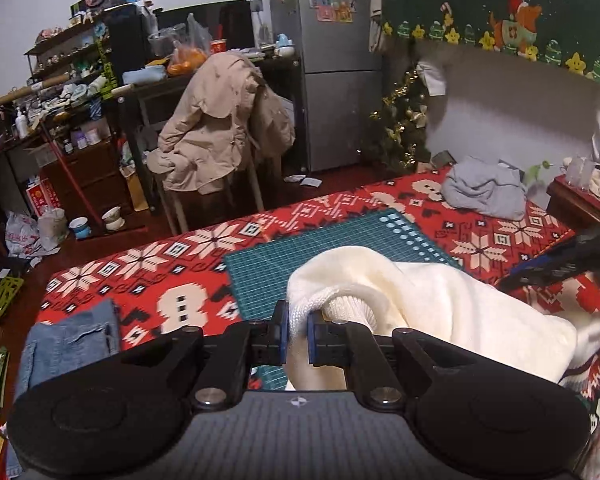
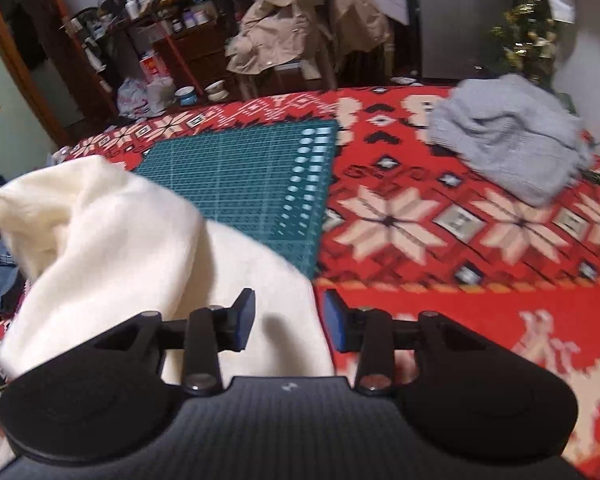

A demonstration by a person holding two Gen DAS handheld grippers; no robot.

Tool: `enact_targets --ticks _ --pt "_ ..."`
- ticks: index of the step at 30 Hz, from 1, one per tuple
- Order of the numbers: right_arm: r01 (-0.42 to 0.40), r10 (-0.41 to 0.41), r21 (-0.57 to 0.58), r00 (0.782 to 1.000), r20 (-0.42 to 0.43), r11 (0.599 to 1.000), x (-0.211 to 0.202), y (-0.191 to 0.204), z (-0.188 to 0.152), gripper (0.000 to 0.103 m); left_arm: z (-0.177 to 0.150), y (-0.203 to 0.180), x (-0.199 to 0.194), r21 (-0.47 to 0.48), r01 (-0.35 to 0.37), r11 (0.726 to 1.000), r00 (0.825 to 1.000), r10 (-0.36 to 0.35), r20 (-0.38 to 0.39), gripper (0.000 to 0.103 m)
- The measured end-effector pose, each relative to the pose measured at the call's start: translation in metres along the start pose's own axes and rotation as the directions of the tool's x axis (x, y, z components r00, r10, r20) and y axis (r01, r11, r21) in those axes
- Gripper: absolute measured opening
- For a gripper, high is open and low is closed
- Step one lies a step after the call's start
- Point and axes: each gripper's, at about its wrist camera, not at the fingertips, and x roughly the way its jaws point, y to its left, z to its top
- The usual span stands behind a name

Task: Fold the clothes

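Here we hold a cream sweater (image 1: 440,300) bunched over the green cutting mat (image 1: 320,248) on the bed (image 1: 500,240), toward its near edge. Our left gripper (image 1: 297,334) pinches a ribbed edge of the sweater; our right gripper (image 2: 289,320) hangs spread over its right-hand hem, nearest the loose cloth, which runs away to the left.

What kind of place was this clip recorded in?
Most likely a lived-in home room, perhaps a studio flat. A fridge stands by a small Christmas tree, a coat hangs over a chair, and clothes lie on a patterned blanket beside cluttered shelves.
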Motion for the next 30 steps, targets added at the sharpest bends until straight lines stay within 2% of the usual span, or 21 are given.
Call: enact_targets --ticks 3,5,8,9,10,11,14,18,22,25,27,28,30 --pt "-0.042 0.042 -0.021 0.999 -0.007 0.999 0.03 0.006 0.015 0.049 -0.007 0.007 -0.001 -0.001 -0.01 1.0 1.0 0.01 -0.015 0.009" --pt "-0.079 0.077 -0.038 0.996 -0.048 0.996 0.049 0.011 0.023 0.052 -0.012 0.01 -0.001 -0.012 -0.009 1.0 1.0 0.009 -0.019 0.009" --pt "-0.084 0.073 -0.126 0.993 -0.092 0.988 0.065 0.026 0.024 0.055 -0.017 0.013 0.001 -0.04 -0.007 0.999 1.0 0.006 -0.029 0.009" --pt "-0.084 0.068 -0.159 0.992 -0.105 0.984 0.069 0.032 0.024 0.053 -0.019 0.015 0.001 -0.05 -0.007 0.999 0.999 0.005 -0.032 0.009" --pt "-0.08 0.058 -0.196 0.992 -0.116 0.977 0.071 0.038 0.023 0.033 -0.021 0.015 0.002 -0.057 -0.008 0.998 0.999 0.006 -0.035 0.009" --pt "-0.079 0.051 -0.227 0.991 -0.126 0.971 0.07 0.043 0.02 0.005 -0.022 0.016 0.003 -0.061 -0.014 0.998 0.999 0.011 -0.036 0.009" --pt "-0.068 0.037 -0.256 0.992 -0.123 0.964 0.061 0.055 0.014 0.005 -0.019 0.014 0.008 -0.044 -0.059 0.997 0.998 0.058 -0.027 0.009" --pt "-0.008 0.003 -0.217 1.0 -0.024 0.976 0.033 0.051 0.034 0.004 0.009 0.018 0.017 -0.025 -0.15 0.988 0.989 0.15 0.012 0.008" --pt "0.048 -0.024 -0.169 0.989 0.144 0.984 -0.015 0.038 0.079 0.004 0.049 0.038 0.023 -0.09 -0.229 0.969 0.968 0.236 0.079 0.008" --pt "0.115 -0.085 -0.093 0.955 0.283 0.989 -0.053 0.024 0.106 0.004 0.073 0.053 0.028 -0.152 -0.233 0.961 0.959 0.253 0.128 0.008" --pt "0.132 -0.107 -0.051 0.933 0.342 0.99 -0.071 0.015 0.114 0.004 0.081 0.06 0.039 -0.187 -0.23 0.955 0.957 0.257 0.135 0.008" --pt "0.131 -0.108 -0.039 0.929 0.354 0.991 -0.075 0.012 0.115 0.004 0.081 0.063 0.047 -0.211 -0.216 0.953 0.962 0.245 0.12 0.008" --pt "0.135 -0.116 -0.036 0.939 0.323 0.99 -0.064 0.009 0.108 0.005 0.079 0.069 0.063 -0.258 -0.19 0.947 0.971 0.219 0.092 0.008"
